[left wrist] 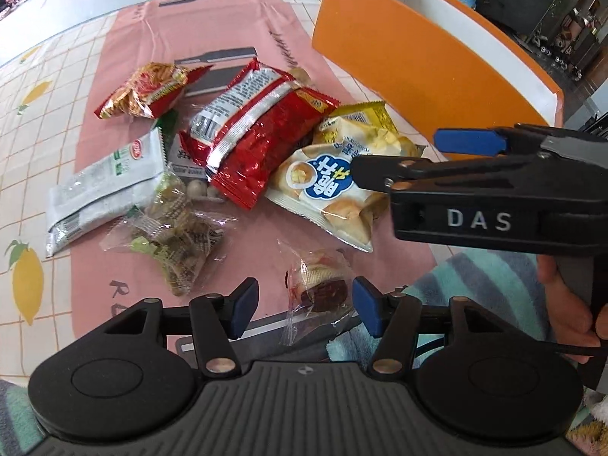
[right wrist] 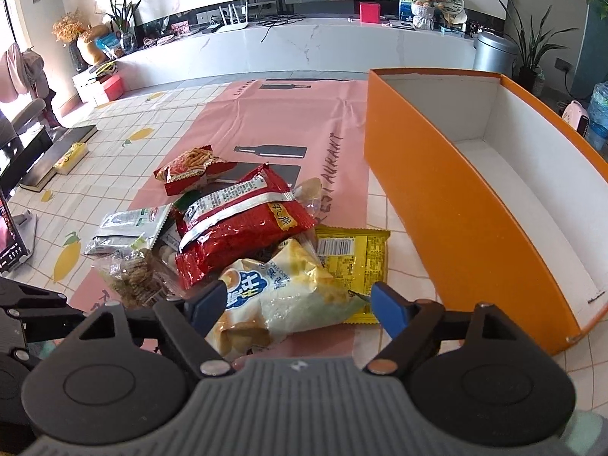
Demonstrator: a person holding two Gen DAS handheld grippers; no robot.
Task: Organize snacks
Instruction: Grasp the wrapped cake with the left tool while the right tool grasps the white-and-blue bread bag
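Note:
Snack packs lie heaped on a pink mat [left wrist: 228, 30]. My left gripper [left wrist: 304, 309] is open and straddles a small clear-wrapped brown snack [left wrist: 323, 292], whose wrapper lies by the right pad. My right gripper [right wrist: 298, 300] [left wrist: 395, 154] is open around a white and yellow chip bag [right wrist: 288, 288] [left wrist: 330, 190], with its pads at the bag's sides. Behind are a large red bag [left wrist: 250, 140] [right wrist: 235, 228], a small red noodle-snack bag [left wrist: 148, 91] [right wrist: 190, 171], a silver-white pack [left wrist: 102, 186], a clear bag of wrapped sweets [left wrist: 171, 243] and a yellow pack [right wrist: 357, 254].
An open orange box [right wrist: 456, 209] [left wrist: 418, 57] with a white, bare inside stands to the right of the heap. A dark book [right wrist: 57, 152] and a screen on a stand [right wrist: 11, 235] sit at the table's left. A hand [left wrist: 570, 304] holds the right gripper over a striped teal cloth [left wrist: 475, 285].

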